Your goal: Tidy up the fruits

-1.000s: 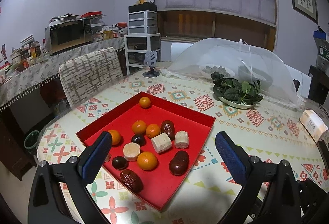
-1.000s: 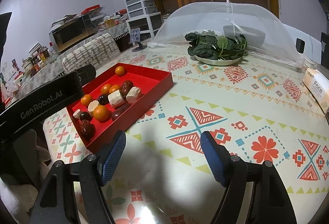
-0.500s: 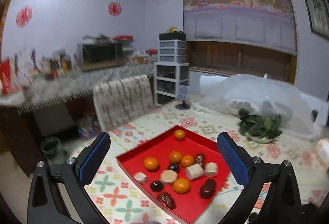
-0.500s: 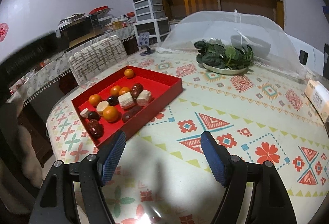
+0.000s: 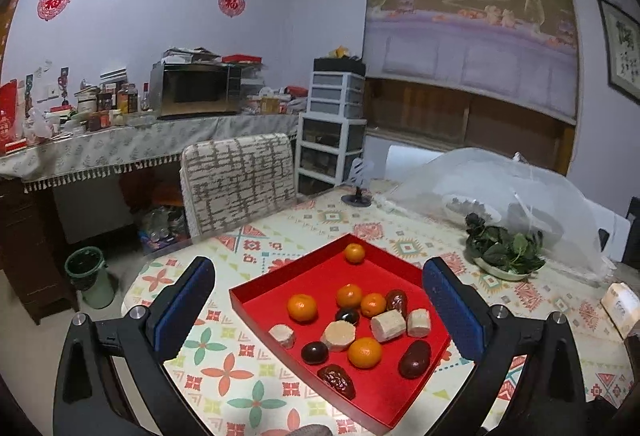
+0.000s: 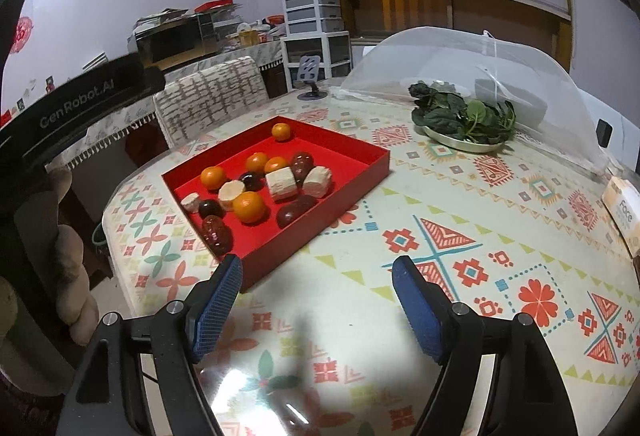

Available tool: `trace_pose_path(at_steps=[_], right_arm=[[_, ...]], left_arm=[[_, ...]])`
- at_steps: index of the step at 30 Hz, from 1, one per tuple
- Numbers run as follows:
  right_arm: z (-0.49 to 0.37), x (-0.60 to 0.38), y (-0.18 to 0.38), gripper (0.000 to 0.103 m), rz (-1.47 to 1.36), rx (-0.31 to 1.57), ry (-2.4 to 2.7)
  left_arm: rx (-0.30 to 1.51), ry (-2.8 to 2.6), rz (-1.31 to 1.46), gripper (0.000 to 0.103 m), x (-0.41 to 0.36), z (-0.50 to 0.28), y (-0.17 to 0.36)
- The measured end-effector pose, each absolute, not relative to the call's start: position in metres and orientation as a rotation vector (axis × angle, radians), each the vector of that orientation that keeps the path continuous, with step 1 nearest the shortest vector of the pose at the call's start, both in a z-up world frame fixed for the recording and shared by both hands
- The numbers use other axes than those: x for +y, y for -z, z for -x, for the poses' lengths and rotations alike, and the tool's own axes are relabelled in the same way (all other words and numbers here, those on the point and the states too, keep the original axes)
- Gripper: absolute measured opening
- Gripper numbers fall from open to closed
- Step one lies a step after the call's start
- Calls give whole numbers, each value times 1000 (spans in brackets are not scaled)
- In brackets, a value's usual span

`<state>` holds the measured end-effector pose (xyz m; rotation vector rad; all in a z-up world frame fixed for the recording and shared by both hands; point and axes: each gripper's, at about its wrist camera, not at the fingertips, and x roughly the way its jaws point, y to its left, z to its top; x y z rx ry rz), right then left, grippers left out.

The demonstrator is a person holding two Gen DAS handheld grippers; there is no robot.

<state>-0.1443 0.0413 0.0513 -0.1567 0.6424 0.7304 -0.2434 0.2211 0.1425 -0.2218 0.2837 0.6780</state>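
A red tray (image 5: pixel 384 396) lies on the patterned table and holds several oranges, dark dates and pale cut chunks. One orange (image 5: pixel 354 252) sits alone at its far corner. My left gripper (image 5: pixel 318 268) hovers open before the tray's near side, with nothing between its blue pads. In the right wrist view the tray (image 6: pixel 320 232) lies ahead to the left. My right gripper (image 6: pixel 317 264) hangs over the bare tablecloth by the tray's near corner, its jaws opening and empty. The left gripper's black body (image 6: pixel 80 104) shows at the left edge.
A mesh food cover (image 5: pixel 500 192) and a plate of greens (image 5: pixel 504 252) stand at the back right. A tissue box (image 6: pixel 624 212) lies at the right edge. A phone stand (image 5: pixel 357 192), a chair (image 5: pixel 238 180) and a green bin (image 5: pixel 86 276) are beyond the table.
The left gripper has drawn back from the tray and tipped up, so the tray looks smaller and more wall shows. The right gripper has shifted and rolled slightly. Nothing was grasped.
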Motion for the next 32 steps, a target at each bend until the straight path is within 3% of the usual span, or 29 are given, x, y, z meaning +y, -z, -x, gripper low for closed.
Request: trace_pose_path(at_steps=[13,32], right_arm=[[160,61,-48,84,214,643,-748],[153,60,-43,86,182,683,-746]], left_arm=[[386,-622,378,103,251,240,-120],[512,-678,372,103,252,227,-102]])
